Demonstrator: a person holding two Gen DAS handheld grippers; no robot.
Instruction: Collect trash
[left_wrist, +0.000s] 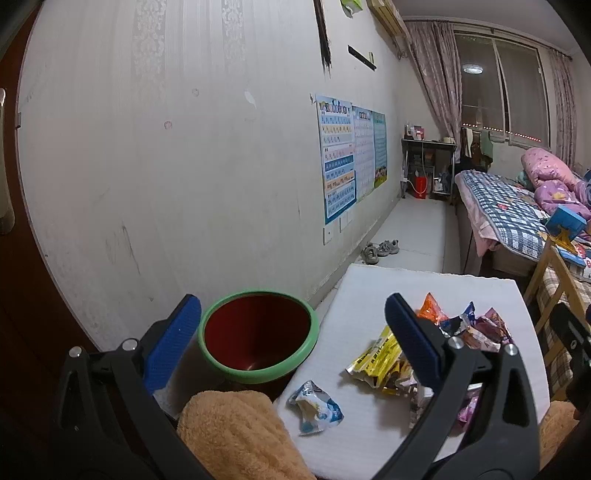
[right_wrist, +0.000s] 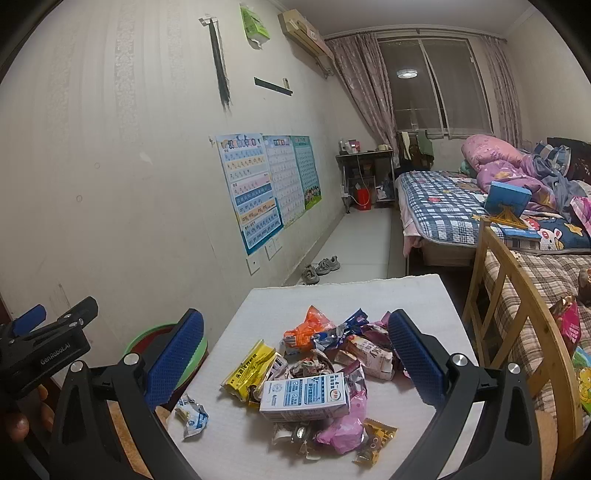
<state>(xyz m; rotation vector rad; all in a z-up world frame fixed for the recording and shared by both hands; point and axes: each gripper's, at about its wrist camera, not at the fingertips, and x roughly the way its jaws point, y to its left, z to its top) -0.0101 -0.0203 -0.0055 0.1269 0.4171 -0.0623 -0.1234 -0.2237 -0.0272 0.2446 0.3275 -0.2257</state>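
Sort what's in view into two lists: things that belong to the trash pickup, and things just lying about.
For the job:
- wrapper pile
- milk carton
- stray blue-white wrapper
- yellow packet
- green-rimmed bin
- left gripper and right gripper, both open

Just lying about:
- shoes
- wall posters
- bed
- wooden chair
- orange towel

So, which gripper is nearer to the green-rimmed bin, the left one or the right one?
Left. The left gripper is open right in front of the green-rimmed bin, which sits between its fingers. The right gripper is open over the wrapper pile, with the bin off to its left.
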